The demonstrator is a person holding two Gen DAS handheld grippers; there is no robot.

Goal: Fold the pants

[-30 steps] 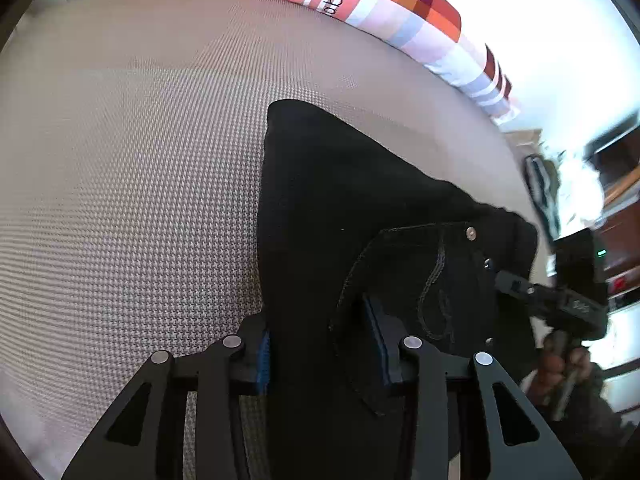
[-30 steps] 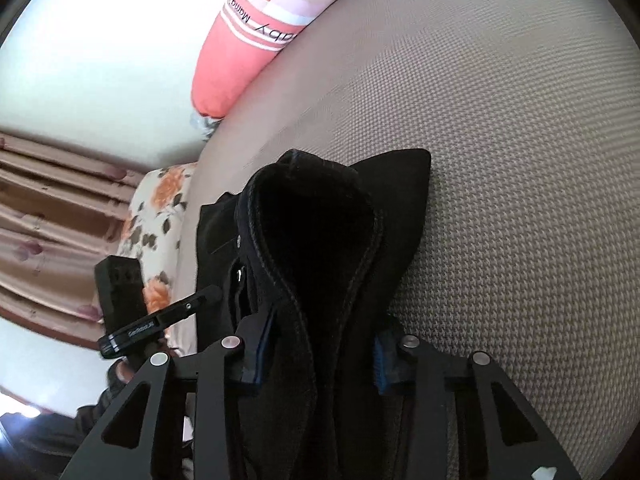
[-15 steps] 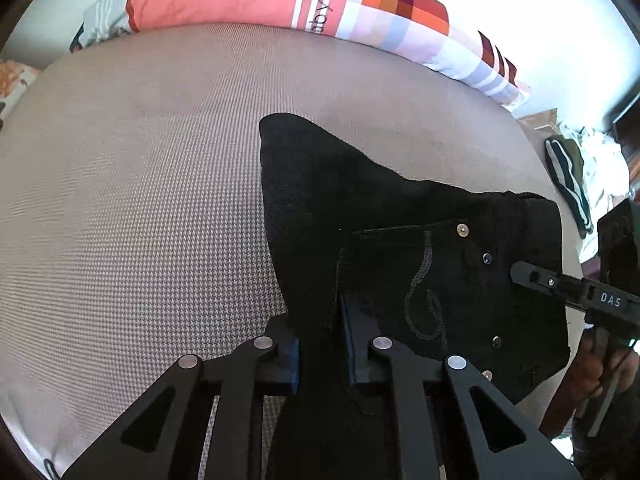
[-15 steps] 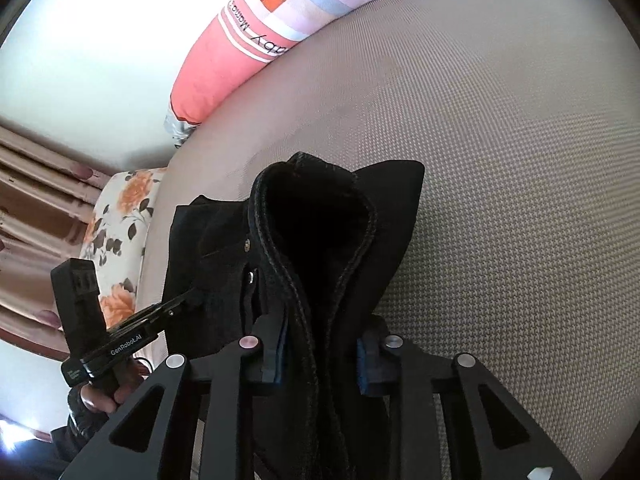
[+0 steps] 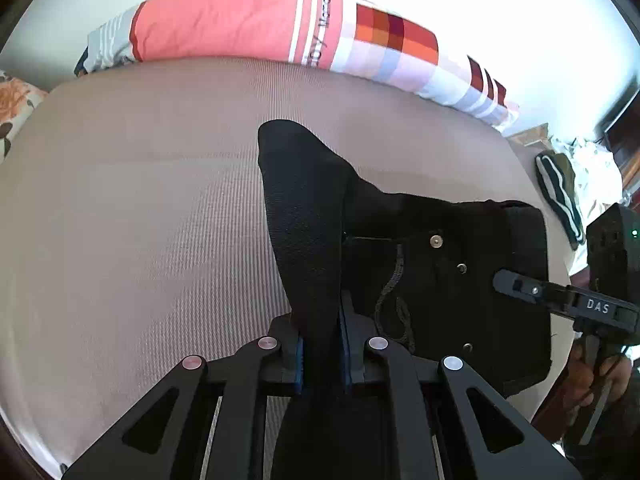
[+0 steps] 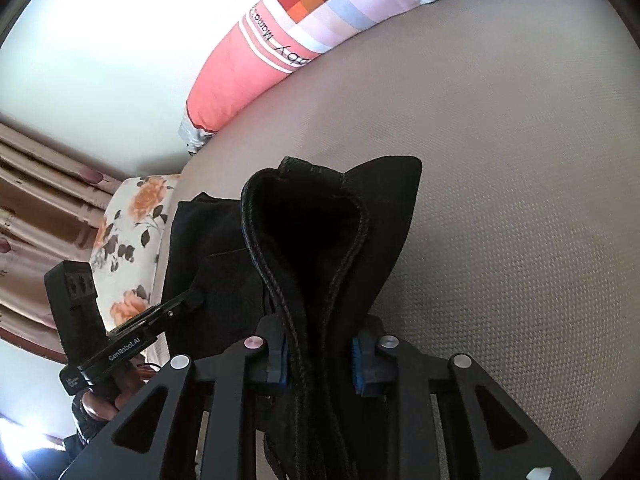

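Note:
Black pants (image 5: 440, 280) lie on a beige woven bed cover (image 5: 140, 220), back pocket with rivets facing up. My left gripper (image 5: 320, 360) is shut on a raised fold of the black fabric and lifts it off the bed. My right gripper (image 6: 320, 360) is shut on the thick stitched waistband edge of the pants (image 6: 312, 240), also raised. Each gripper shows in the other's view: the right one at the pants' right edge (image 5: 560, 300), the left one at their left side (image 6: 132, 340).
A long pink, striped and checked pillow (image 5: 280, 24) lies along the bed's far edge. A floral pillow (image 6: 128, 240) and curtains are at the left in the right wrist view. Clothes (image 5: 560, 192) lie beyond the bed's right side.
Both grippers have closed from wide open onto the pants fabric and lifted it. The cameras have risen and more of the bed and pillow shows.

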